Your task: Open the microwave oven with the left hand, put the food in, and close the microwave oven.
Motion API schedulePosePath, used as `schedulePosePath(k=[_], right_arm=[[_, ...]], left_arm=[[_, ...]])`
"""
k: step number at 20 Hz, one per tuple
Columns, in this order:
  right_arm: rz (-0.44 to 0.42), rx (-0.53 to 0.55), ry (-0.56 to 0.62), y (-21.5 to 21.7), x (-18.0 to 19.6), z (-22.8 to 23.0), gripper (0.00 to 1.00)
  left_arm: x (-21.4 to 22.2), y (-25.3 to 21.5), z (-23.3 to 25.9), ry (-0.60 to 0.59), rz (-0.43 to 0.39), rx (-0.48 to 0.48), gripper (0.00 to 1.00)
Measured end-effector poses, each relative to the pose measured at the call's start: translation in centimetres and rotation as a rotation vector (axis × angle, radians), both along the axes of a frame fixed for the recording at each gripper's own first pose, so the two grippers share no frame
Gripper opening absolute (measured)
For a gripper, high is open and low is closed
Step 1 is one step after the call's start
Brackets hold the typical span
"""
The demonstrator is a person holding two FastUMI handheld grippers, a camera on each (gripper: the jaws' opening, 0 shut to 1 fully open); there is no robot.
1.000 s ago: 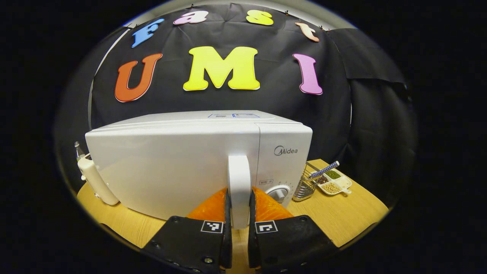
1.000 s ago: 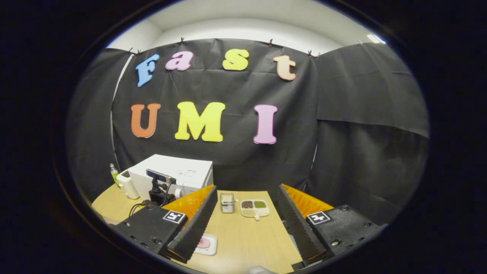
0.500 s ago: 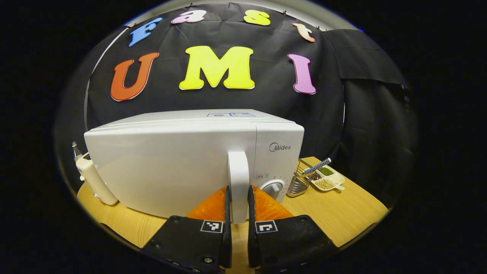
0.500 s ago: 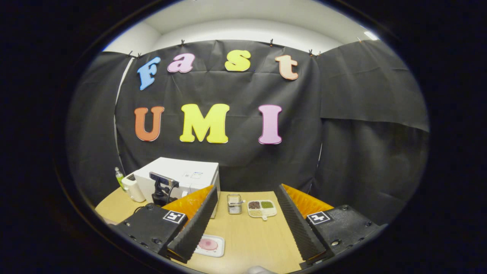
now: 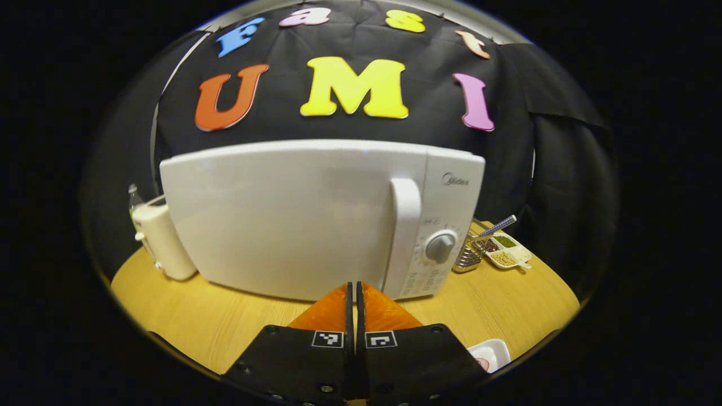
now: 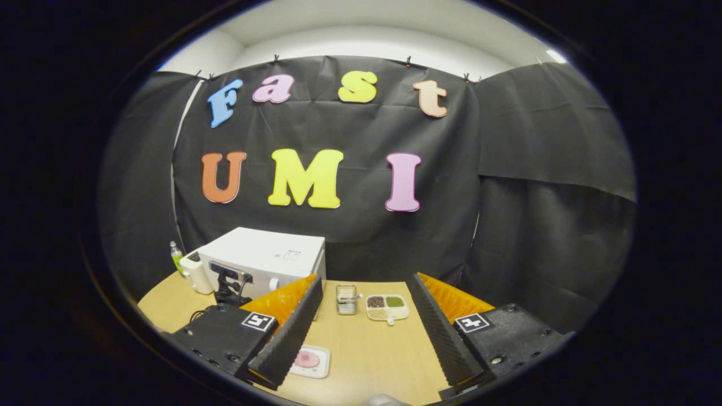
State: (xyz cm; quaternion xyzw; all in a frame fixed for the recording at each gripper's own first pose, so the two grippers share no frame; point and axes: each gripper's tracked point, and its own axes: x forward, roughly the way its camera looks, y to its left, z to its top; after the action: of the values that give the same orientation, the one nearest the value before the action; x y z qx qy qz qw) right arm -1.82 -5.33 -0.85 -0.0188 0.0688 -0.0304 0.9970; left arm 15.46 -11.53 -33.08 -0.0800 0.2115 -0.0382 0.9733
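The white microwave [image 5: 293,220] stands on the wooden table [image 5: 225,321] with its door flat against the body. Its upright handle [image 5: 407,225] is beside the control knob [image 5: 440,246]. My left gripper [image 5: 356,286] is shut with nothing between its fingers, a little in front of the door, below and left of the handle. The food, a pink slice on a small white plate [image 6: 308,361], lies near the table's front, just by my right gripper's left finger. My right gripper [image 6: 365,282] hangs open and empty above the table. The plate's corner [image 5: 489,354] also shows in the left gripper view.
A white appliance [image 5: 163,242] and a bottle stand left of the microwave. To its right are a wire utensil rack [image 5: 467,256] and a divided dish of beans [image 5: 505,256]. The rack [image 6: 347,299] and dish [image 6: 387,307] lie ahead of the right gripper.
The left gripper was shut on the door handle; now the handle is out of its fingers, which have closed together, and the gripper has drawn back and lower. The right gripper barely moved.
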Motion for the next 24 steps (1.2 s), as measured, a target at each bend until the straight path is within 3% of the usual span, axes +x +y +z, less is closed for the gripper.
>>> schedulePosePath(k=[2,4,5,6,7,9,18,19,20,21,22,23,24], right_arm=[[0.008,-0.005,0.016,0.1,-0.1,-0.5,1.00],[0.014,-0.020,0.033,0.1,0.2,-1.0,1.00],[0.014,-0.021,0.042,-0.1,0.3,-1.3,1.00],[0.019,-0.011,0.047,-0.1,0.4,-1.4,1.00],[0.023,-0.005,0.045,0.1,0.5,-1.3,1.00],[0.022,-0.020,0.046,-0.1,0.6,-1.6,1.00],[0.010,-0.023,0.093,-1.0,1.4,-2.9,1.00],[0.010,-0.020,0.101,-1.1,1.6,-3.2,1.00],[0.011,-0.018,0.107,-1.0,1.7,-3.3,1.00],[0.009,-0.015,0.109,-1.1,1.8,-3.4,1.00],[0.009,-0.013,0.108,-1.2,1.9,-3.4,1.00],[0.011,-0.014,0.110,-1.1,1.9,-3.4,1.00],[0.012,-0.016,0.109,-1.1,2.0,-3.4,1.00]], left_arm=[[0.4,0.8,1.3,-0.085,0.007,0.041,0.00],[0.0,-1.6,3.5,-0.167,-0.066,0.017,0.02],[0.2,-2.5,4.1,-0.191,-0.094,0.019,0.15],[0.1,-3.0,4.5,-0.198,-0.111,0.039,0.18],[0.4,-3.3,4.5,-0.211,-0.109,0.066,0.55],[1.1,-3.6,5.4,-0.234,-0.098,0.094,0.84],[6.0,-4.9,6.9,-0.250,-0.066,0.093,0.84],[6.1,-4.5,7.1,-0.260,-0.033,0.113,0.70],[5.8,-4.5,7.0,-0.244,-0.018,0.106,0.61],[5.9,-5.0,6.7,-0.242,-0.031,0.101,0.48],[5.9,-5.5,6.7,-0.237,-0.036,0.089,0.48],[5.7,-5.4,6.6,-0.238,-0.035,0.101,0.24],[5.7,-5.2,6.7,-0.233,-0.038,0.100,0.09]])
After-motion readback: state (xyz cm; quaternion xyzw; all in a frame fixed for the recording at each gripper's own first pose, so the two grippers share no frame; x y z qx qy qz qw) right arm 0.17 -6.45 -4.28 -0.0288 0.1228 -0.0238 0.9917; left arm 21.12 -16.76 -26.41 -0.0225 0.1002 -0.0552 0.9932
